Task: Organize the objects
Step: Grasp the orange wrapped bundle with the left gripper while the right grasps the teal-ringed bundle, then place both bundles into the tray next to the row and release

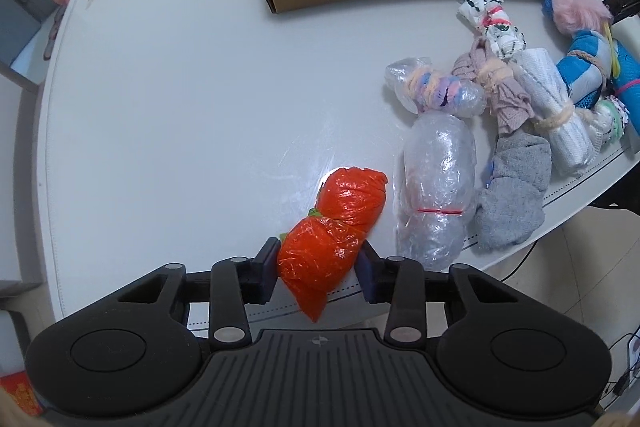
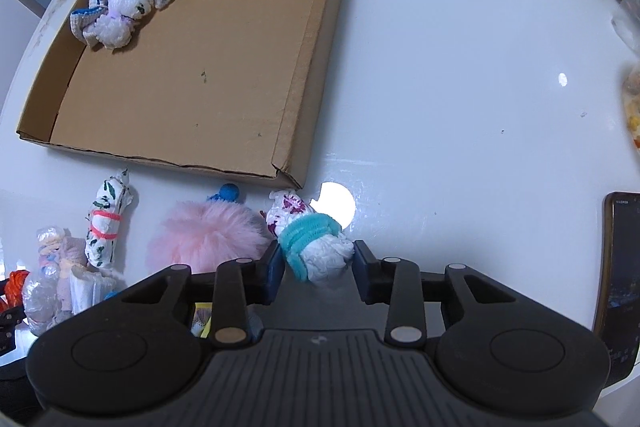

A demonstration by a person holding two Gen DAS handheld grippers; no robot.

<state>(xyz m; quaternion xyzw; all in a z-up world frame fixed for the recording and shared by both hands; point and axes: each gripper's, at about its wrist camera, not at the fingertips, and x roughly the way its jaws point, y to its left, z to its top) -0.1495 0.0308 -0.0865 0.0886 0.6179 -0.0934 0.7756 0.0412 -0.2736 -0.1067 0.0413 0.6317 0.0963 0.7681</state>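
White table [image 1: 168, 99], both grippers down on bundles, cardboard tray [image 2: 320, 39] lying beyond them.

Left gripper [image 1: 320, 267]: fingers narrowed onto the near half of the orange bag bundle [image 1: 336, 227], its long axis running away from the jaws and slightly right. Right gripper [image 2: 318, 267]: fingers close on either side of the white bundle with teal band [image 2: 312, 239], contact on the right pad unclear; axis angles up-left toward the tray's near corner, which lies nearer the right hand.
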